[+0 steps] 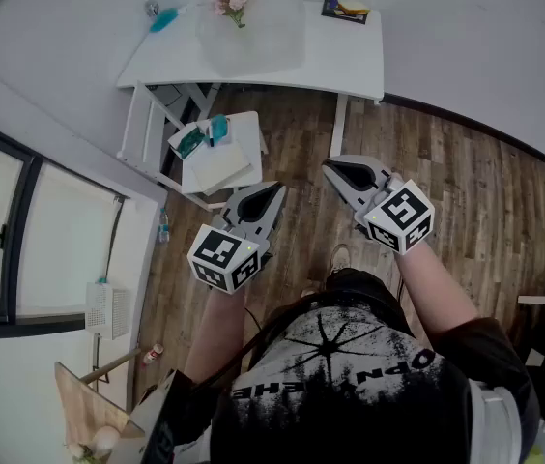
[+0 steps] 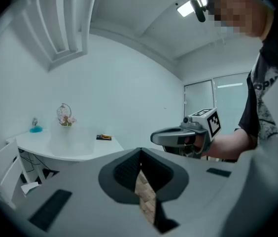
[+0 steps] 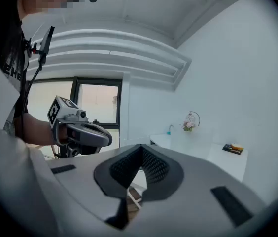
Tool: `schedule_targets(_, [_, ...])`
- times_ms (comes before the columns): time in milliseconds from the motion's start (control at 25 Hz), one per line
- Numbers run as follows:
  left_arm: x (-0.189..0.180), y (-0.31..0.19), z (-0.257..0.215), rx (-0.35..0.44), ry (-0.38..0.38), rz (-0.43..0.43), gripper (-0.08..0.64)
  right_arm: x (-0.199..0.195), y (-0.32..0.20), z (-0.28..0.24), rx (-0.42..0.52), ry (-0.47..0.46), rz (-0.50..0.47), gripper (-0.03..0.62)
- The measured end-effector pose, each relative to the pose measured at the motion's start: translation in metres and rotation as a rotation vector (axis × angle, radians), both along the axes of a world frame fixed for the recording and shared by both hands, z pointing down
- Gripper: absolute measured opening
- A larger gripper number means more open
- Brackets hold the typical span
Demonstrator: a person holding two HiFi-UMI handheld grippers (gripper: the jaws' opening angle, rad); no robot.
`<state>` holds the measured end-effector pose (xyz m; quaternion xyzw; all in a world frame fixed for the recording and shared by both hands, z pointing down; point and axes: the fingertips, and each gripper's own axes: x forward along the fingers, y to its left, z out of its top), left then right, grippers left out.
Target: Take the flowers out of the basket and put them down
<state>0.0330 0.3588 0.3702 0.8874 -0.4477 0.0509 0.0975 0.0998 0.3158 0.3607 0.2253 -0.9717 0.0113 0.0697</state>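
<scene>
Pink flowers [image 1: 231, 3] sit in a small wire basket [image 2: 65, 115] at the back of a white table [image 1: 350, 61], far ahead of both grippers. The basket also shows small in the right gripper view, as a basket with flowers [image 3: 191, 122]. My left gripper [image 1: 274, 190] and right gripper [image 1: 331, 166] hover side by side over the wooden floor, well short of the table, both shut and holding nothing. Each appears in the other's view: the right gripper [image 2: 155, 137] and the left gripper [image 3: 108, 138]. The left jaws [image 2: 140, 152] and right jaws [image 3: 141, 148] meet at their tips.
On the table lie a blue item [image 1: 163, 17], a dark flat object [image 1: 345, 10] and a translucent piece [image 1: 253, 39]. A small white stand with papers [image 1: 222, 158] sits below the table's left end. A window runs along the left wall.
</scene>
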Motion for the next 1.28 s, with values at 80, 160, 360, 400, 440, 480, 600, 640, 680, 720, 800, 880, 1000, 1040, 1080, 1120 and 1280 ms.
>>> schedule_targets(80, [0.002,0.003,0.001,0.001,-0.001,0.003,0.012,0.000,0.004,0.000,0.004,0.002,0.002,0.017])
schedule_targets(160, [0.002,0.006,0.001,0.001,-0.003,0.005,0.012,-0.001,0.007,0.000,0.006,0.004,0.002,0.017])
schedule_targets(360, [-0.002,0.013,-0.002,0.008,0.000,0.002,0.012,-0.005,0.016,-0.002,0.012,-0.003,-0.005,0.017])
schedule_targets(400, [-0.003,0.015,-0.002,0.010,0.001,0.002,0.012,-0.006,0.017,-0.002,0.011,-0.006,-0.005,0.017])
schedule_targets(440, [-0.005,0.016,-0.002,0.012,0.001,0.002,0.012,-0.008,0.018,-0.003,0.010,-0.011,-0.005,0.017])
schedule_targets(480, [-0.007,0.016,-0.002,0.014,0.002,0.002,0.012,-0.009,0.019,-0.003,0.006,-0.017,-0.005,0.017])
schedule_targets(600, [-0.012,0.017,-0.001,0.016,0.007,-0.002,0.012,-0.012,0.018,-0.002,-0.015,-0.028,0.004,0.017])
schedule_targets(640, [-0.013,0.018,0.000,0.015,0.008,-0.003,0.012,-0.013,0.018,0.000,-0.020,-0.026,0.010,0.017])
schedule_targets(680, [-0.014,0.019,0.001,0.013,0.008,-0.003,0.012,-0.013,0.019,0.002,-0.024,-0.024,0.013,0.017])
schedule_targets(720, [-0.014,0.020,0.002,0.011,0.008,-0.002,0.012,-0.013,0.021,0.003,-0.025,-0.020,0.014,0.017])
schedule_targets(800, [-0.014,0.021,0.004,0.010,0.008,0.003,0.012,-0.014,0.022,0.005,-0.022,-0.016,0.017,0.018])
schedule_targets(880, [-0.016,0.021,0.006,0.006,0.010,0.003,0.012,-0.016,0.022,0.007,-0.028,-0.021,0.022,0.018])
schedule_targets(1000, [-0.018,0.018,0.011,-0.003,0.011,-0.002,0.012,-0.017,0.020,0.012,-0.043,-0.024,0.023,0.018])
schedule_targets(1040, [-0.018,0.016,0.011,-0.004,0.012,-0.004,0.012,-0.016,0.019,0.014,-0.046,-0.024,0.022,0.018])
schedule_targets(1080, [-0.019,0.014,0.011,-0.005,0.013,-0.006,0.012,-0.016,0.017,0.015,-0.048,-0.024,0.022,0.018])
schedule_targets(1120, [-0.020,0.011,0.012,-0.005,0.013,-0.008,0.012,-0.016,0.014,0.015,-0.050,-0.026,0.023,0.018])
schedule_targets(1280, [-0.022,-0.005,0.015,-0.010,0.015,-0.016,0.012,-0.018,-0.004,0.018,-0.062,-0.035,0.018,0.018])
